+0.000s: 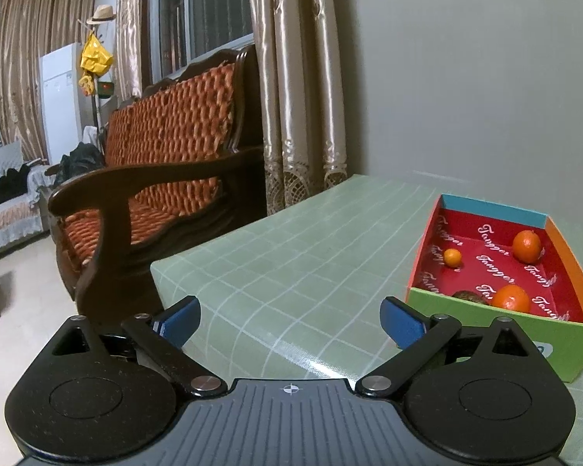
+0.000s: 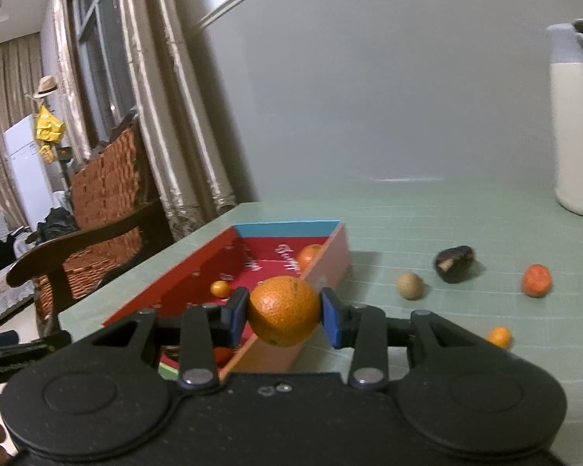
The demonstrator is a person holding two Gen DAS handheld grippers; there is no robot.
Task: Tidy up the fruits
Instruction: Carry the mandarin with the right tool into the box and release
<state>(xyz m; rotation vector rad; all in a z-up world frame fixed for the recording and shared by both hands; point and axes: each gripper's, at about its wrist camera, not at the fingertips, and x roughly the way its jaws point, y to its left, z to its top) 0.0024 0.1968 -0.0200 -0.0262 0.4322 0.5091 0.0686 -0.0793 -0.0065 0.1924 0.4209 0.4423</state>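
My right gripper (image 2: 283,312) is shut on an orange (image 2: 283,310) and holds it above the near right wall of a red-lined cardboard box (image 2: 198,272). The box (image 1: 486,310) holds a large orange (image 1: 527,247), a small kumquat (image 1: 452,258), another orange (image 1: 511,298) and a dark brown fruit (image 1: 468,296). My left gripper (image 1: 289,320) is open and empty over the green table, left of the box. On the table right of the box lie a tan round fruit (image 2: 409,286), a dark brown fruit (image 2: 454,263), a red-orange fruit (image 2: 537,280) and a small orange (image 2: 500,337).
The green gridded table (image 1: 291,256) stands against a grey wall. A cream thermos jug (image 2: 577,124) stands at the back right. A wooden sofa (image 1: 163,178) with orange cushions sits left of the table, with curtains behind it.
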